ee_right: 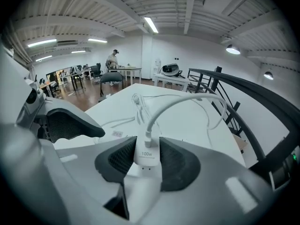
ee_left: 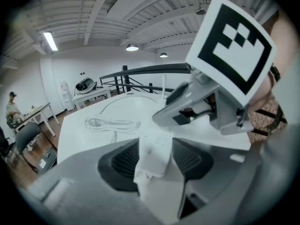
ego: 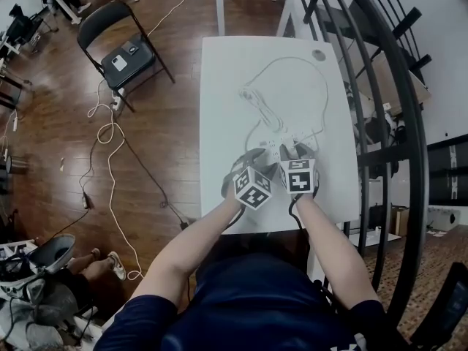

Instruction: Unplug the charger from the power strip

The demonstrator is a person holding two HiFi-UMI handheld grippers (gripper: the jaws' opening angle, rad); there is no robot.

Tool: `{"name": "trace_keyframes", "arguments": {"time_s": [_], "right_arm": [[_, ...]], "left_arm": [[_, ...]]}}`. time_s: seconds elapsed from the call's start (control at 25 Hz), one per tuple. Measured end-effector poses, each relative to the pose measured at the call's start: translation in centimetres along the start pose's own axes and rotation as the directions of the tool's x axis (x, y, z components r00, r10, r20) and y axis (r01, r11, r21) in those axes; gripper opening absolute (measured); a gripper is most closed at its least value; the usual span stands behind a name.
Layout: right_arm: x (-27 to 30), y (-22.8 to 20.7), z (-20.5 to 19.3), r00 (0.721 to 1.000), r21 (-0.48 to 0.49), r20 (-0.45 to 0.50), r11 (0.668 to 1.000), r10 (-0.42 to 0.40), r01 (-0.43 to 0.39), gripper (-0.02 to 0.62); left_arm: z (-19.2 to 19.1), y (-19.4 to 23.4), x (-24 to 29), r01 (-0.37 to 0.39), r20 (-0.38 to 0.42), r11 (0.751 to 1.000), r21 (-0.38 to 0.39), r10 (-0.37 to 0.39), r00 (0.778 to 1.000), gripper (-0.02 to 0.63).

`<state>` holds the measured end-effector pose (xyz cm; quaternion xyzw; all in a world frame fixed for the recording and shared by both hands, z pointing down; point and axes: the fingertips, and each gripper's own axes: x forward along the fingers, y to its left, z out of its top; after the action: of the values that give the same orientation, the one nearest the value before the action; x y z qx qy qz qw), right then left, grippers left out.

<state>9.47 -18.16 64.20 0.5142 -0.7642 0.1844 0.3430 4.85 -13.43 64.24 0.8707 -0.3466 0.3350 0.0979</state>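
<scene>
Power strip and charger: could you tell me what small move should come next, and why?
Probably close the left gripper on the power strip to steady it: its jaws stand wide with the strip between them, while the right gripper pinches the plugged-in charger.

R gripper (ee_right: 148, 146) grips white charger (ee_right: 146, 159) — cable (ee_right: 180, 101) plugged in.

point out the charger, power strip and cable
charger (ee_right: 146, 155), right gripper view, its white body
power strip (ee_left: 154, 149), left gripper view, its near end
cable (ee_right: 157, 112), right gripper view, its rising stretch
</scene>
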Motion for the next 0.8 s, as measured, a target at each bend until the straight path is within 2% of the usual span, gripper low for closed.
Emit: {"name": "trace_keyframes", "arguments": {"time_s": [0.28, 0.44, 0.72, 0.8], "right_arm": [[-2.3, 0.3, -1.8, 0.999, 0.113, 0.000, 0.992, 0.052, -0.052, 0.144], [-3.8, 1.0, -3.2, 0.997, 0.111, -0.014, 0.991, 0.080, -0.078, 0.143], [-5.3, 2.4, -4.7, 0.994, 0.109, -0.021, 0.989, 0.105, -0.103, 0.143], [-5.5, 2.5, -4.9, 0.994, 0.109, -0.019, 0.989, 0.106, -0.103, 0.143]], "left_arm": [[0.5, -0.7, -1.5, 0.018, 0.037, 0.999, 0.028, -0.019, 0.999, 0.218], [1.0, -2.3, -1.4, 0.052, 0.041, 0.995, 0.085, -0.056, 0.998, 0.218], [-1.1, -5.3, -0.6, 0.127, -0.029, 0.986, 0.110, -0.125, 0.992, 0.183], [-2.0, -5.8, -0.4, 0.151, -0.052, 0.985, 0.089, -0.146, 0.988, 0.183]]}}
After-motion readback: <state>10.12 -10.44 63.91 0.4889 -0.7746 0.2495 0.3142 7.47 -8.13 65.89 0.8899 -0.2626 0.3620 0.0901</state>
